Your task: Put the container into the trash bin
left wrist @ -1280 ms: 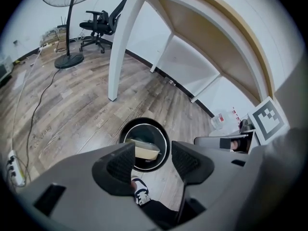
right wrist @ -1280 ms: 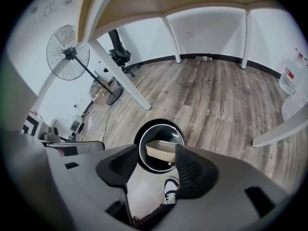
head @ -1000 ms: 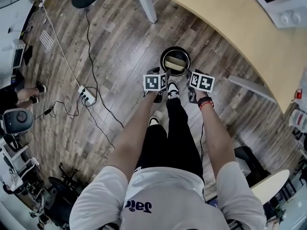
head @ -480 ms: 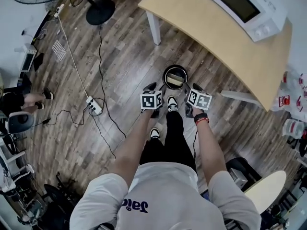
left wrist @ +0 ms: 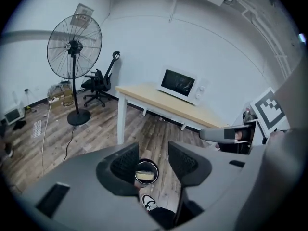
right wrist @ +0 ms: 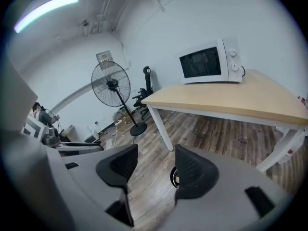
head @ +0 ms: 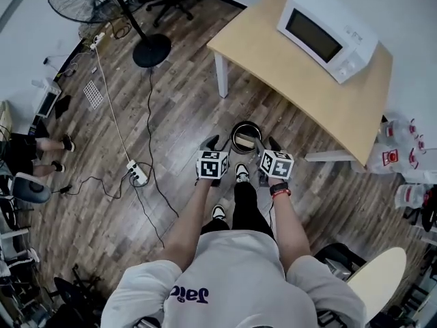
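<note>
Lying in the round black bin is a beige container.

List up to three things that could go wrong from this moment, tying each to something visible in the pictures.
1. The trash bin stands just ahead of the person's shoe. A careless step forward might knock it over and spill the container lying inside.
2. A power strip and its cable lie on the floor to the person's left. A sidestep that way could catch a foot on them.
</note>
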Motion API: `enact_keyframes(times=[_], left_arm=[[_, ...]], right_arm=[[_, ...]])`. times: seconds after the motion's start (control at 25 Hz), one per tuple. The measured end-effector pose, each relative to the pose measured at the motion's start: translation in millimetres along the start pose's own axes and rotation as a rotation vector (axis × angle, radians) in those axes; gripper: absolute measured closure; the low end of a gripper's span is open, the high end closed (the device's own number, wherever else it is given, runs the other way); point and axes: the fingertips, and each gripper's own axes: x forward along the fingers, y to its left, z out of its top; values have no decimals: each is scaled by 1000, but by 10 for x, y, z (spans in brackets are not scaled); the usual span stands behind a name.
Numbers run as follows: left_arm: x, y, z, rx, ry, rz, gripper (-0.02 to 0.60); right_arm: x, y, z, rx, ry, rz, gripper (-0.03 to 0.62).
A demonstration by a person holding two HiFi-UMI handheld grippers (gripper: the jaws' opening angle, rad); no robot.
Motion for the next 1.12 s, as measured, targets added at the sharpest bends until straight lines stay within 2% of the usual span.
enact_keyframes(times=[0.2, 0.44, 0.68, 0.88, 1.12], left_arm=[[-539, -186, 257, 19, -99, -4, 376], [-1150, -411, 535, 74, -229, -34, 380], [-1674, -623, 658, 131, -316, -46, 397], [-2003, -754, 757, 149, -385, -65, 422], [-2426, -859, 911, 194, -469, -51, 457]], right_arm=[[-485, 244, 176, -58, -76, -3, 341], [-1017, 474, 351, -76, -172, -12, 353], [-1569, 701, 449, -85, -267, -9, 378], [-1935, 869, 507, -83, -335, 9, 393], [-2302, 1014, 564, -112, -412, 6, 433]])
